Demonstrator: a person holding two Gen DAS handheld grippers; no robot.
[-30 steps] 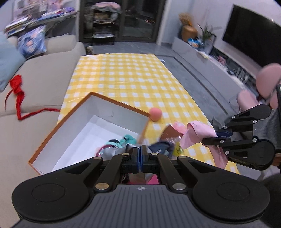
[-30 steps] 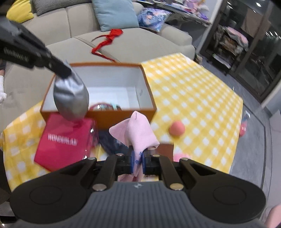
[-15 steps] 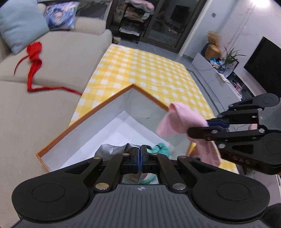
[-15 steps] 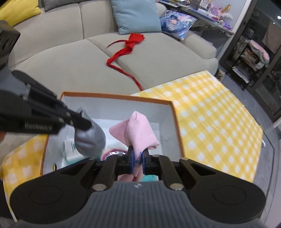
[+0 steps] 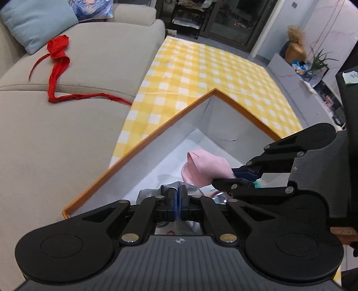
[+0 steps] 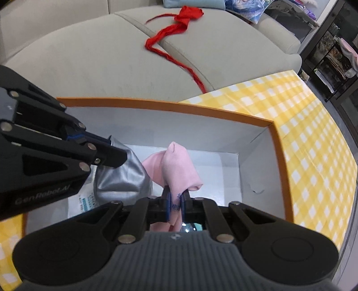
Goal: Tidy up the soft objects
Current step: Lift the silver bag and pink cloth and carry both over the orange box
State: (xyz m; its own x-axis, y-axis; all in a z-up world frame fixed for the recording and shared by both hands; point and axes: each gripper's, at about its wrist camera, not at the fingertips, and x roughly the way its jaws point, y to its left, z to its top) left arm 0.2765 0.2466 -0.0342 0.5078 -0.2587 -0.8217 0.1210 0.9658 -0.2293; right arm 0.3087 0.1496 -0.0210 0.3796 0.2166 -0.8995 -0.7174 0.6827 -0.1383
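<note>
An orange-rimmed box (image 5: 156,132) (image 6: 156,105) with white inside walls stands on the yellow checked cloth (image 5: 212,67). My left gripper (image 5: 178,197) (image 6: 116,156) is shut on a silver-grey soft pouch (image 6: 120,176) (image 5: 165,189) and hangs inside the box. Beside it, my right gripper (image 6: 176,201) (image 5: 237,176) is shut on a pink cloth (image 6: 176,170) (image 5: 205,167), also down inside the box. Under both, a white packet (image 6: 84,201) and teal and shiny items lie on the box floor, mostly hidden.
A beige sofa (image 5: 56,134) (image 6: 100,56) runs along the box's far side, with a red ribbon (image 5: 58,65) (image 6: 176,29) and a blue cushion (image 5: 38,20) on it. A cabinet with a plant (image 5: 317,65) stands at the far right.
Both grippers moved from beside the box to over it and sank inside, carrying the pink cloth and the silver pouch. The pink ball and red bag have left view.
</note>
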